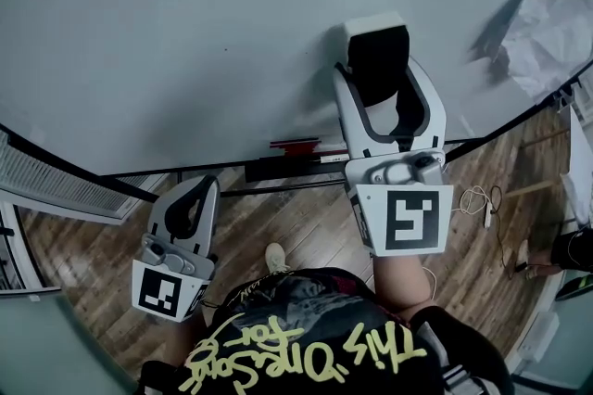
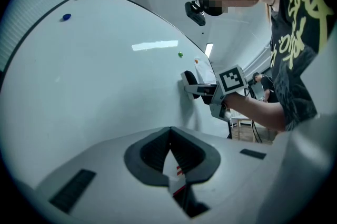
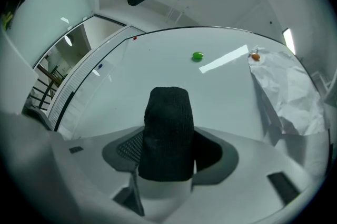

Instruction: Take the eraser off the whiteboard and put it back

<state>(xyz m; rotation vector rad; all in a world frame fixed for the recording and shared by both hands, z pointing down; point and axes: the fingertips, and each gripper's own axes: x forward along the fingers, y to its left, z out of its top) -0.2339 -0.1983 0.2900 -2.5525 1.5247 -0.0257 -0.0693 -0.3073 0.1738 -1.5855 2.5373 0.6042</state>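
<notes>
Black ribbed felt eraser (image 3: 167, 123) gripped in right claw (image 3: 168, 152) | glossy whiteboard (image 3: 158, 60) | left claw (image 2: 169, 132) closed, seemingly empty

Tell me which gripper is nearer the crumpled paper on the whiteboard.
Right. The right gripper, shut on the eraser, is at the whiteboard, left of the crumpled paper. The left gripper hangs lower and farther left, below the whiteboard.

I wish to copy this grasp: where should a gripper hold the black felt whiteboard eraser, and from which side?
Grip the black felt block eraser across its two long sides, coming head-on toward the white whiteboard, as the right gripper does. The narrow block fits between the jaws.
</notes>
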